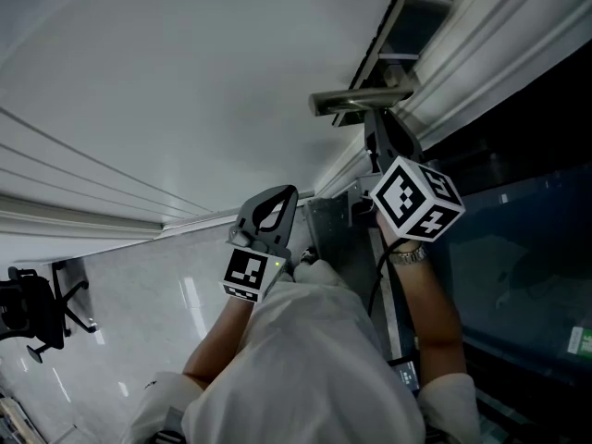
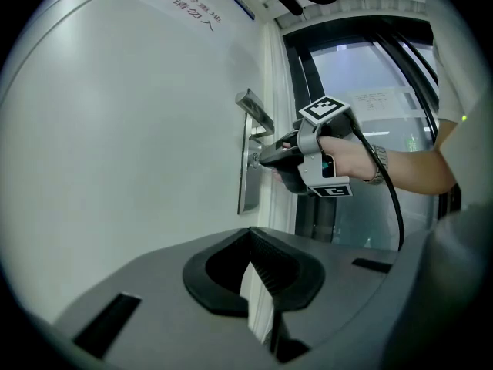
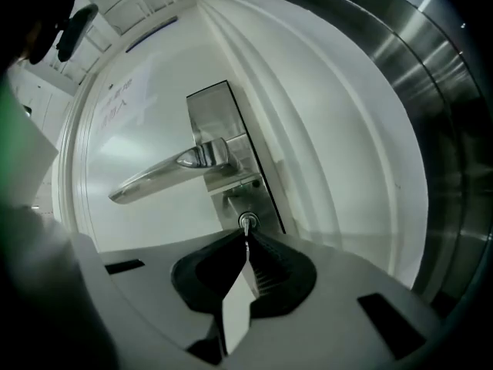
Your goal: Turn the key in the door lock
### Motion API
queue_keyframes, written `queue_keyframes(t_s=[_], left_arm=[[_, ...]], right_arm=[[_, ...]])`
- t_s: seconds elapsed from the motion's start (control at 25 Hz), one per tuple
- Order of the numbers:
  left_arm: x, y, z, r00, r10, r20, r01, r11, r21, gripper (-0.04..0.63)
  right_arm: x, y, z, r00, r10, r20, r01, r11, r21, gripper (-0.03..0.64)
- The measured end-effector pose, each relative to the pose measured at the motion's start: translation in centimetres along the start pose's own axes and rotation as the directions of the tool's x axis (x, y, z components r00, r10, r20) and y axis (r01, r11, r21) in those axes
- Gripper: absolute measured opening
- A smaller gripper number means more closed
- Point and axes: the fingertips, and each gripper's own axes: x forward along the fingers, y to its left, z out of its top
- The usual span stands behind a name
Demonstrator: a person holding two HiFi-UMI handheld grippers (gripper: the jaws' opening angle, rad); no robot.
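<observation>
The white door (image 3: pixel 139 114) fills my view, key (image 3: pixel 246 223) in its lock. My right gripper (image 3: pixel 246 240) clamps it; my left gripper (image 2: pixel 250 237) hangs closed, empty. Grip made; the turn looks unfinished.

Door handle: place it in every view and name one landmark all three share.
Head view: door handle upper right of centre.
Left gripper view: door handle just above centre, at the door's right edge.
Right gripper view: door handle left of centre, lever pointing left.
Shared landmark: the white door bearing it.
</observation>
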Motion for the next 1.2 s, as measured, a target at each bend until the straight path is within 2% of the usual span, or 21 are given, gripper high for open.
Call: queue_keyframes(t_s=[0.2,0.36,0.52,0.72,0.76,0.8,0.96,1.08,1.16,1.2], left_arm=[[0.0,-0.2,0.0,1.0,-0.005,-0.001,0.005,1.0,-0.001,0.006],[-0.1,0.0,0.0,1.0,0.002,-0.001,-0.002,1.0,-0.001,0.006],[-0.3,0.2,0.0,1.0,0.009,-0.002,-0.009,1.0,-0.001,0.006],[-0.3,0.2,-0.1,1.0,0.008,-0.004,-0.008,1.0,-0.002,0.006],[-0.2,0.1,-0.1,1.0,0.006,-0.004,-0.006,1.0,-0.003,0.006],[-0.2,0.0,-0.1,1.0,0.004,-0.004,-0.004,1.0,-0.003,0.006],[0.0,-0.2,-0.1,1.0,-0.004,-0.006,0.004,1.0,-0.002,0.006],[0.0,-0.4,-0.2,1.0,-0.01,-0.007,0.01,1.0,0.0,0.006],[0.0,-0.6,-0.3,1.0,-0.014,-0.009,0.014,1.0,0.0,0.006],[0.0,-0.6,-0.3,1.0,-0.016,-0.01,0.016,1.0,0.0,0.006]], right_arm=[[-0.3,-0.1,-0.4,0.999,0.036,0.012,-0.037,0.986,0.165,0.014],[-0.3,-0.1,-0.4,0.996,0.068,0.055,-0.082,0.945,0.315,0.014],[-0.4,-0.2,-0.3,0.992,0.094,0.088,-0.121,0.914,0.387,0.014],[-0.3,-0.2,-0.4,0.981,0.158,0.116,-0.196,0.806,0.559,0.014],[-0.3,-0.2,-0.3,0.978,0.175,0.117,-0.21,0.807,0.551,0.015],[-0.4,0.0,-0.3,0.975,0.188,0.114,-0.22,0.823,0.524,0.015],[-1.0,0.3,-0.9,0.981,0.183,0.061,-0.192,0.919,0.343,0.017],[-1.2,0.3,-1.1,0.987,0.158,0.01,-0.158,0.98,0.12,0.066],[-1.4,0.1,-1.2,0.993,0.115,-0.02,-0.116,0.991,-0.072,0.084],[-1.4,0.0,-1.2,0.996,0.088,-0.032,-0.092,0.982,-0.166,0.093]])
